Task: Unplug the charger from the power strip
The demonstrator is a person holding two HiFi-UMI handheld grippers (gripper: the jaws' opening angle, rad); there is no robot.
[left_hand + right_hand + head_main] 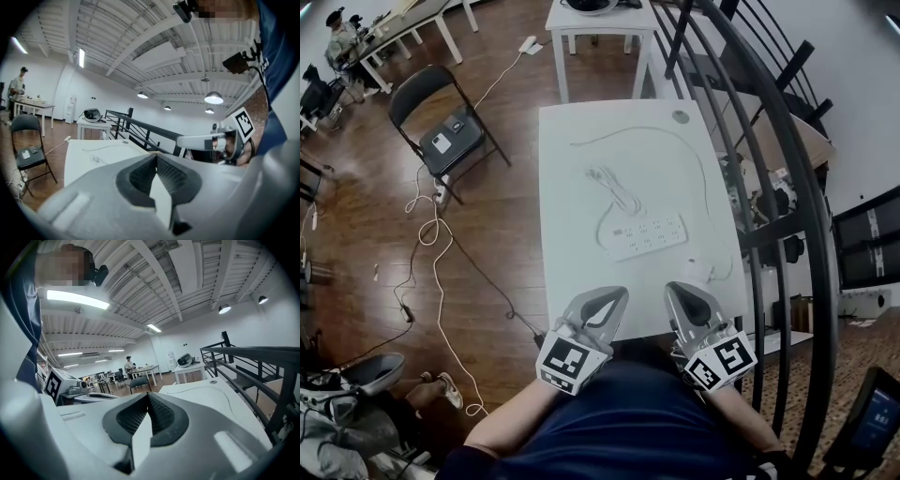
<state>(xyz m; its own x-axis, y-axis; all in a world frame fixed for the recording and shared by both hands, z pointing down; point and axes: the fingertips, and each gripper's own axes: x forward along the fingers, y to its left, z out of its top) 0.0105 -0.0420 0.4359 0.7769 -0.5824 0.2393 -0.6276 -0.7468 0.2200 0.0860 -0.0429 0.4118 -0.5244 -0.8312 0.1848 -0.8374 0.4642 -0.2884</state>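
White power strip (643,235) lies mid-counter (572,169) at my twelve o'clock, the charger (697,272) off its four o'clock corner, apparently unplugged. My left gripper (615,294) and right gripper (677,289) — both closed, empty — wait clear.

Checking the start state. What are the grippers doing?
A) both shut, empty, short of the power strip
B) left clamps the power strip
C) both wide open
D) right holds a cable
A: the left gripper and right gripper have jaws together on nothing, nearer the person than the power strip.
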